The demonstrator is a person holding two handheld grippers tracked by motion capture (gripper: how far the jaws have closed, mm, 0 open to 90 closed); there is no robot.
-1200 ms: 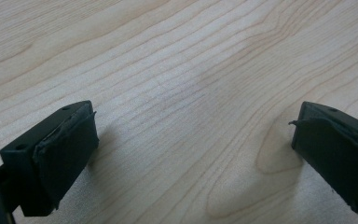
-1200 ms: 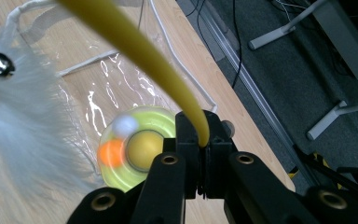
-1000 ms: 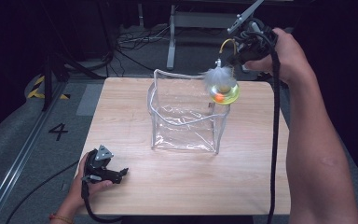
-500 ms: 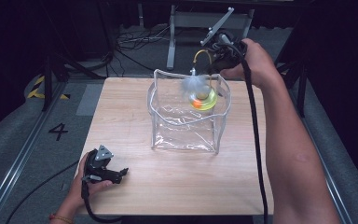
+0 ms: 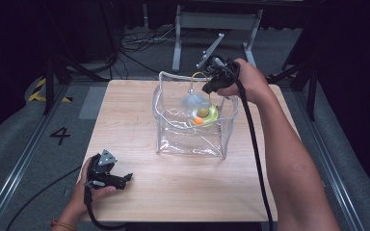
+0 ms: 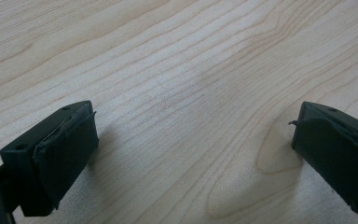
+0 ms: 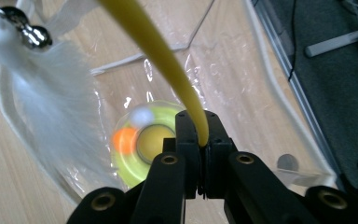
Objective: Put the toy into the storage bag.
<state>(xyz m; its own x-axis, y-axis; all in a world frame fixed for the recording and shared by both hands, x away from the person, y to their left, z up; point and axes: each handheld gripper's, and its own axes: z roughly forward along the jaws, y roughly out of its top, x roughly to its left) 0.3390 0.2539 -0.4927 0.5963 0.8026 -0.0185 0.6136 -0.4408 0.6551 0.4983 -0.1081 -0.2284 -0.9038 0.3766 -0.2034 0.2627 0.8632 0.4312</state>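
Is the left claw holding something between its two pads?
No. In the left gripper view the left claw stands wide open, and between its pads there is just the bare wooden table.

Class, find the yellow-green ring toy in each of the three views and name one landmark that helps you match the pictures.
High view: the ring toy sits upper centre, inside the clear bag, below the right gripper.
Left gripper view: not in it; bare table between open fingers.
Right gripper view: the toy lies centre-left, just above the shut fingers pinching its yellow wand.
Shared landmark: the light wooden table.
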